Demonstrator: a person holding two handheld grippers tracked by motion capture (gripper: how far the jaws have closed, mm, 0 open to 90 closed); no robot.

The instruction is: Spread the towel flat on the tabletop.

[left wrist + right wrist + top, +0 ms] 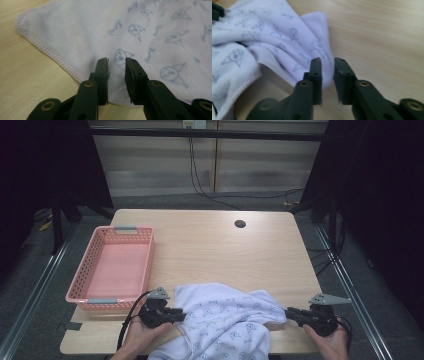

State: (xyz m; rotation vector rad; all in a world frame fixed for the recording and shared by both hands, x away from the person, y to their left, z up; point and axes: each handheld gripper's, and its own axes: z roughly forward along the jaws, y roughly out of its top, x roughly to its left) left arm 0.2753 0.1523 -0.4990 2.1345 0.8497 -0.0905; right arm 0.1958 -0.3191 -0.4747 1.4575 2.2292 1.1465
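Note:
A white cloth [225, 320] printed with small blue figures lies crumpled at the table's near edge, partly hanging over it. My left gripper [181, 312] sits at the cloth's left edge and points right. In the left gripper view its jaws [117, 61] stand a little apart over the cloth [82, 35], just inside the stitched hem, with nothing pinched. My right gripper [289, 312] is at the cloth's right corner and points left. In the right gripper view its jaws [327, 61] are also parted, with a folded edge of the cloth [274, 32] just beyond the gap.
A pink plastic basket [77, 275] with nothing in it stands on the left of the wooden table [215, 245]. A round cable hole [240, 224] sits near the far edge. Cables run across the floor behind.

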